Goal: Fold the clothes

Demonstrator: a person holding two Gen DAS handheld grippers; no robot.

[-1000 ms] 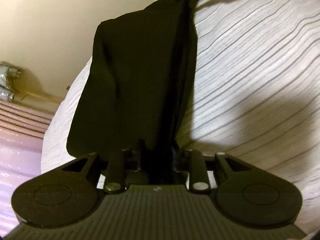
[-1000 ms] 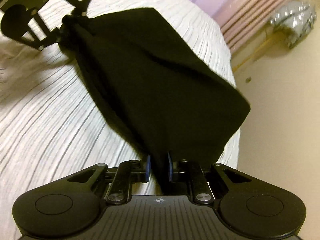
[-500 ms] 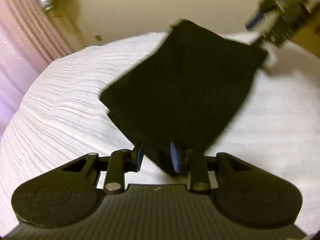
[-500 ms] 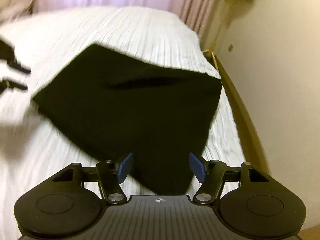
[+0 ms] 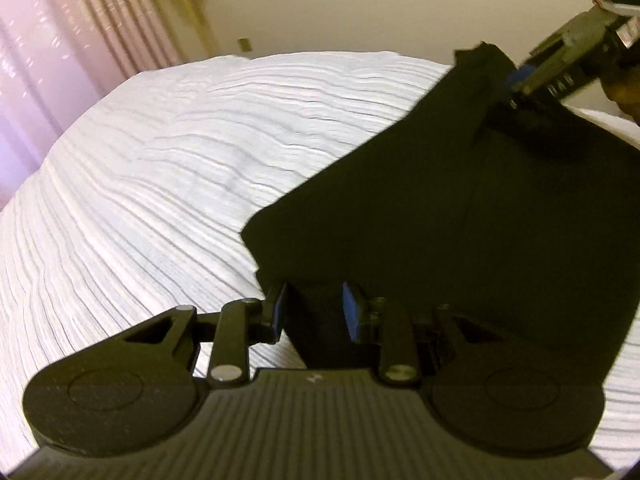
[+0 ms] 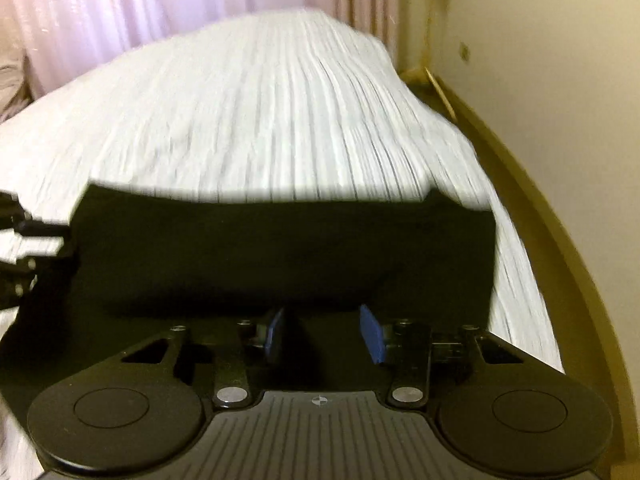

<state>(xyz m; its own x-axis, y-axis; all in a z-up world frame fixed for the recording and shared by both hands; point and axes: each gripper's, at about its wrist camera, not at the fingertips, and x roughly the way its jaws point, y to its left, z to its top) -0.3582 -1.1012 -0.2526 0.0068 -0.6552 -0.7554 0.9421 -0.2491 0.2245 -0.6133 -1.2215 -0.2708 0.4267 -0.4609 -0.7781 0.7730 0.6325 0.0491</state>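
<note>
We see black garment (image 5: 460, 220) spread on bed (image 5: 168, 184), long axis running gripper to gripper. Left gripper (image 5: 314, 308) at one near corner, fabric between blue fingers (image 5: 349, 307); gap visible beside cloth, so we judge it loose, not pinched. Right gripper (image 6: 324, 330) at other corner; its fingers (image 6: 372, 334) have just been closing, cloth lies between, pads apart from it. Both hands equally near. White ribbed bedspread beneath. Pink curtain (image 6: 140, 12), cream wall (image 5: 360, 4), wooden bed frame (image 6: 532, 216) alongside.
</note>
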